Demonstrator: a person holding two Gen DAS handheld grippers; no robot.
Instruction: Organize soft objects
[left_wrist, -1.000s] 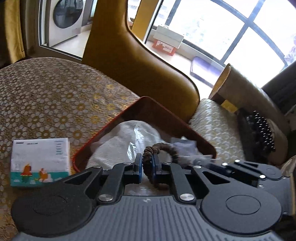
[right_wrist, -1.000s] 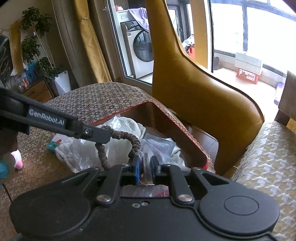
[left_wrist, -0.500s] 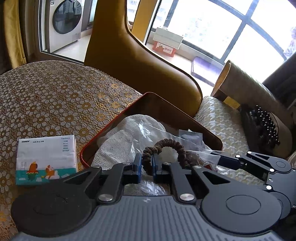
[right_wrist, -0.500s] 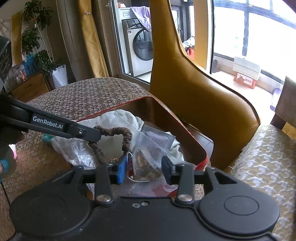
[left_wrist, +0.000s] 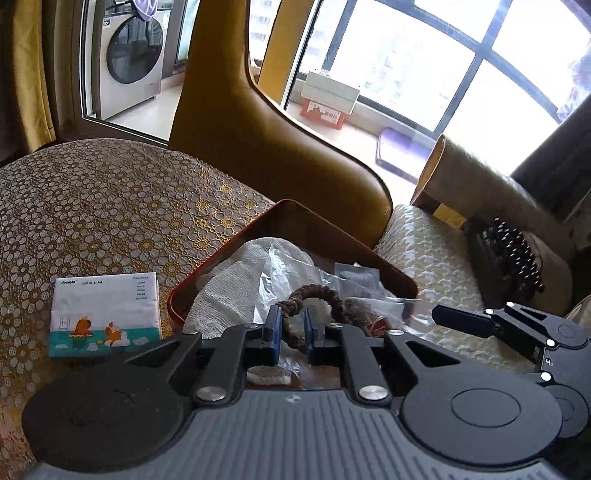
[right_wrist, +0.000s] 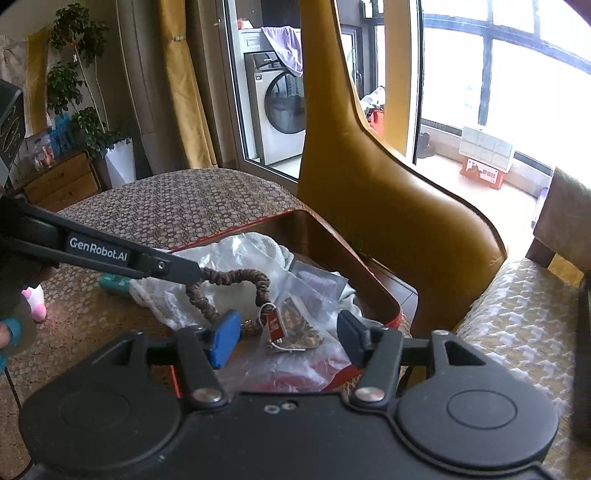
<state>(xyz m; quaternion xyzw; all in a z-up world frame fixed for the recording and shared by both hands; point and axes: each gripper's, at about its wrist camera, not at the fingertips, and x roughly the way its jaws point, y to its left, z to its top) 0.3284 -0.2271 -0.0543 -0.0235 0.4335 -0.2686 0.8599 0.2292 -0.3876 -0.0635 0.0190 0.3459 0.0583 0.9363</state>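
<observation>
Brown scrunchie (left_wrist: 314, 297) sits between the left gripper (left_wrist: 291, 332) pads, jaws opening, loop over the red tray (left_wrist: 221, 254). Right gripper (right_wrist: 284, 339) jaws opening wide, unpinched tea-bag packet (right_wrist: 295, 325) between. Behind, white cloth (left_wrist: 229, 280), yellow chair (left_wrist: 266, 140).

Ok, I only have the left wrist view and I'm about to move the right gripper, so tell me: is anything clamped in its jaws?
Observer: No. The right gripper has its jaws wide and opening; a bagged tea bag lies between the pads, unpressed.
Operator: And the scrunchie, where does its far end go?
Observer: The hair scrunchie loops from the tip of the left gripper, whose jaws are opening around it, down to just beside the right gripper's blue pad; I can't tell whether it touches.
</observation>
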